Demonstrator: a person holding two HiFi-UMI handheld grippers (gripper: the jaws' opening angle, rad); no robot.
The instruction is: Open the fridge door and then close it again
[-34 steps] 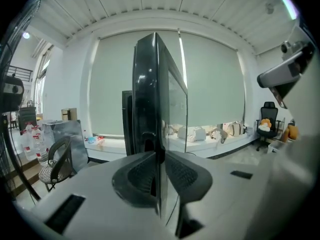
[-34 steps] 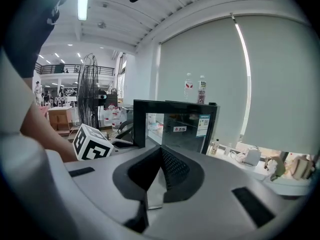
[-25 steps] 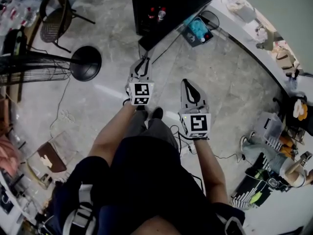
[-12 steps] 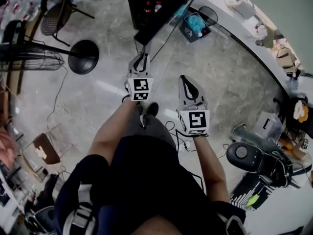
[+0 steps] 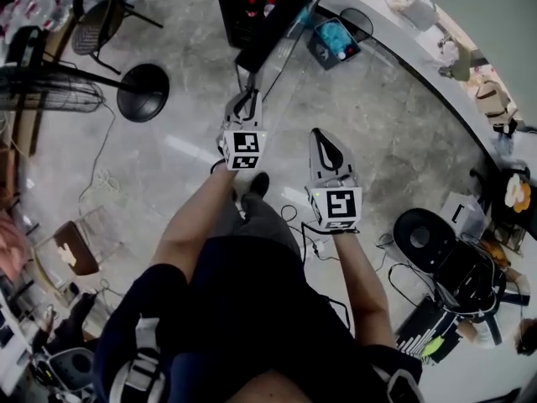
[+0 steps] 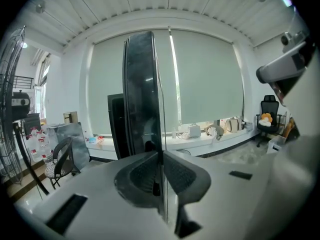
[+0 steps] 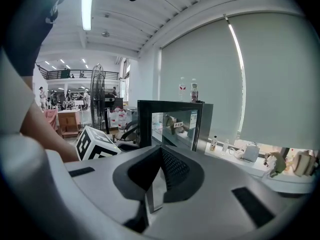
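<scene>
Grey left gripper (image 6: 161,159) pinches the edge of the open glass fridge door (image 6: 142,94). The right gripper (image 7: 159,151) is closed and empty. Beyond, the black fridge (image 7: 170,121) holds small shelved items, with two bottles (image 7: 194,91) on top.

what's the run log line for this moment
left fingers: just closed further on edge of black-framed glass fridge door | right fingers: shut, empty | door: open

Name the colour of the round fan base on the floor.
The round fan base is black; the head view shows it best.
</scene>
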